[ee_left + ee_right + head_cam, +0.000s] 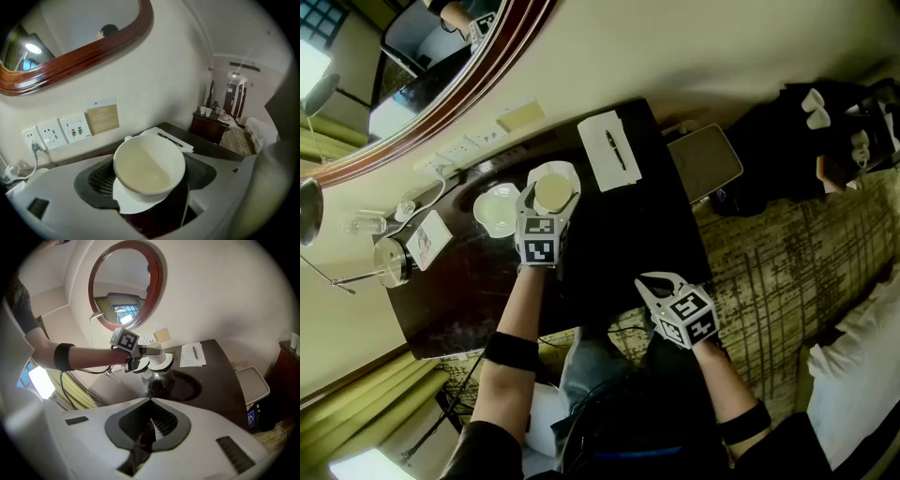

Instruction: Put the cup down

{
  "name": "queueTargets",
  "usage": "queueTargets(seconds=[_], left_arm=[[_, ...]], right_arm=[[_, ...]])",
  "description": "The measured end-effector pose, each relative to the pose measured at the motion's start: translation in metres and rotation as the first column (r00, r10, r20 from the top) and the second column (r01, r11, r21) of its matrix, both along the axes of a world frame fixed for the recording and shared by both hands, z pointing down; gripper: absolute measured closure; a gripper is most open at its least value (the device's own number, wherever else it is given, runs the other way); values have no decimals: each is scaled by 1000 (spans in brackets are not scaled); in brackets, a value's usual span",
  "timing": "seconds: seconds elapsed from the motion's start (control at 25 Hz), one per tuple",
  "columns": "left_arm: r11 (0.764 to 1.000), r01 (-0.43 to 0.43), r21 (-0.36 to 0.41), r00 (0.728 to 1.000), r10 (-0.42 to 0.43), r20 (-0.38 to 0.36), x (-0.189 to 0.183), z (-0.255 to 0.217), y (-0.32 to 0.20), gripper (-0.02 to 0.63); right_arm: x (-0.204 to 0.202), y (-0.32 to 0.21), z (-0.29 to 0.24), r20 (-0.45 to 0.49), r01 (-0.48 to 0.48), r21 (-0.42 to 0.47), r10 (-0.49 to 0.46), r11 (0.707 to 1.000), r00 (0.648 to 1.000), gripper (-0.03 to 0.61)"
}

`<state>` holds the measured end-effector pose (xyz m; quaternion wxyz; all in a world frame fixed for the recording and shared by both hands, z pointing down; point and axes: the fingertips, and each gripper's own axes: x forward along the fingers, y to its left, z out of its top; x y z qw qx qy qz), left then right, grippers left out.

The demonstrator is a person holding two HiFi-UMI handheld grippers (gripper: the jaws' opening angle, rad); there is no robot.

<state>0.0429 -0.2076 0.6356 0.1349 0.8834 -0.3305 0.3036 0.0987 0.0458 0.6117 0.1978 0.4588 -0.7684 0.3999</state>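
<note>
Left gripper [549, 204]: jaws wide, pads pressed on the cup [149, 164].
Cup: between those jaws, over a saucer [565, 172] on the table [609, 244]; resting or not, I cannot tell.
Handling: probably light, stiff, slick and chippable; grip across the body.
Right gripper [654, 283]: jaws together, empty.
Count: one cup; two saucers, with the second saucer [495, 212] to the left.

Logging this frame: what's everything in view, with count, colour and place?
cup: one, white, empty, in the left gripper
dish: one, white, on the table left of the cup
notepad: one, white, far side of the table
pen: one, black, on the notepad
tray: one, pale grey, right of the notepad
wall sockets: three, white, below the mirror
mirror: one, red-brown frame, on the wall
table: one, dark
left gripper: white, closed on the cup
right gripper: white, shut, empty
</note>
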Motion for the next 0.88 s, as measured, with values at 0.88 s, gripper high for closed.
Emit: queueTargets(seconds=[0.88], left_arm=[[934, -352, -62, 936, 353, 6, 82, 15, 129, 201]], right_arm=[[18, 21, 5, 3, -18, -18, 18, 1000, 1000, 569]])
